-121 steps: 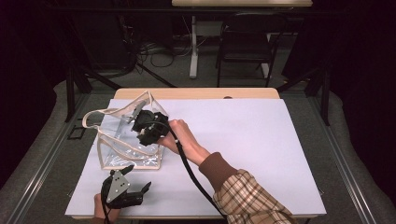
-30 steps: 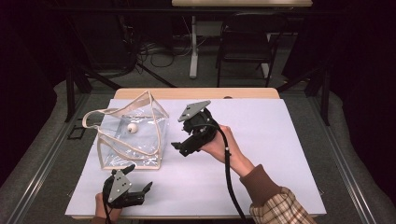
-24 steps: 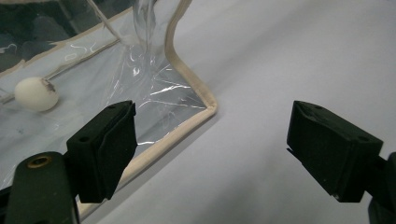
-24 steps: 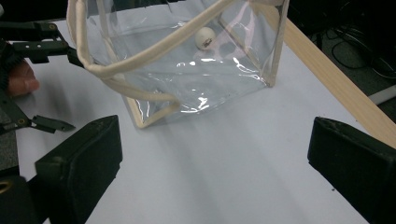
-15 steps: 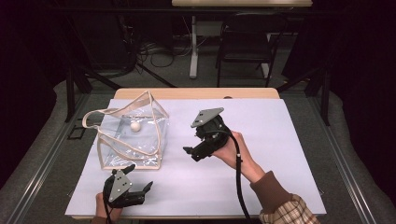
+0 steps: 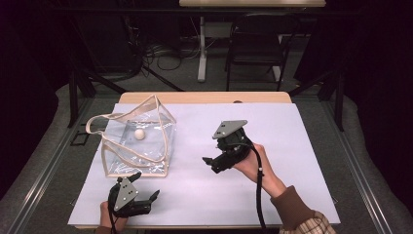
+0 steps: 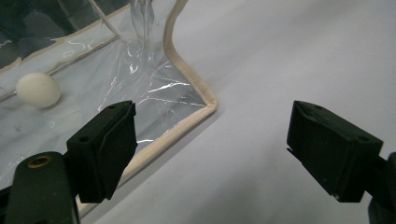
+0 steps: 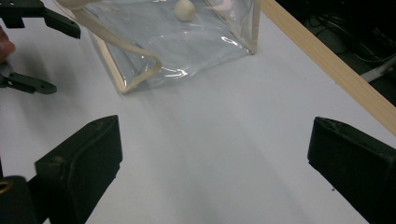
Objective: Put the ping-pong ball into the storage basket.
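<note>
Bag: a clear plastic bag (image 6: 139, 144) with beige trim and a strap sits on the left of the table (image 6: 292, 146), a small white ball (image 6: 139, 133) inside it.
Handling: likely light, floppy and slick; the thin walls would buckle.
Hold: the stiffer beige edging or the strap looks safest.
Left gripper (image 6: 144, 200): jaws apart, empty, just beside the bag's near corner.
Right gripper (image 6: 210, 164): jaws apart, empty, well clear of the bag.
</note>
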Demonstrator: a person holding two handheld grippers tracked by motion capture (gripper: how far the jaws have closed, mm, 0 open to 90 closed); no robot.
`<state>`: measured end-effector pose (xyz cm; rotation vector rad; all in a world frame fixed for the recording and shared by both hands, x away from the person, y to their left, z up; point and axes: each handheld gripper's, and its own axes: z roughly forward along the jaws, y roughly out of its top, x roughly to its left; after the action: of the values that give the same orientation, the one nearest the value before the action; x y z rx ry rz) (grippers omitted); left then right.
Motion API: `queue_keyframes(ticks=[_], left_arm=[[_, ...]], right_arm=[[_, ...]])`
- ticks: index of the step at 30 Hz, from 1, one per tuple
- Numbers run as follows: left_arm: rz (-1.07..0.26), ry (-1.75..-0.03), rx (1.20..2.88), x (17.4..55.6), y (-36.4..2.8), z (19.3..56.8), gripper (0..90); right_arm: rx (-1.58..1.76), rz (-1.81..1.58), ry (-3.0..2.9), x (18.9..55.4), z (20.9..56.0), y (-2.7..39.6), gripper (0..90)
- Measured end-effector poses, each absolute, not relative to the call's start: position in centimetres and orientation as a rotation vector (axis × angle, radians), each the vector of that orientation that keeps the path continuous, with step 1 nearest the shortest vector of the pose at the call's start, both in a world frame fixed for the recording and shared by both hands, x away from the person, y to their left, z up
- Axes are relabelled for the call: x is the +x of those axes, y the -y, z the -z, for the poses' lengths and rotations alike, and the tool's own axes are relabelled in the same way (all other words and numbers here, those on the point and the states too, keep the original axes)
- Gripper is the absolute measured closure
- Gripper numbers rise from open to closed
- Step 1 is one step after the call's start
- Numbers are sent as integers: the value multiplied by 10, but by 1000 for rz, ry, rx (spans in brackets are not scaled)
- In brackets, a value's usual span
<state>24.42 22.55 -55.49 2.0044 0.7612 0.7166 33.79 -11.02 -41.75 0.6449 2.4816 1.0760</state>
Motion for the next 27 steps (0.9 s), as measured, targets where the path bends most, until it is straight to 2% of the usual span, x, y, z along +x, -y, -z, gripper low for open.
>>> queue_keyframes(ticks=[27], left_arm=[[-719, -753, 2010, 244, -225, 554, 162]], right_arm=[[661, -1071, -2412, 315, 440, 153, 28]])
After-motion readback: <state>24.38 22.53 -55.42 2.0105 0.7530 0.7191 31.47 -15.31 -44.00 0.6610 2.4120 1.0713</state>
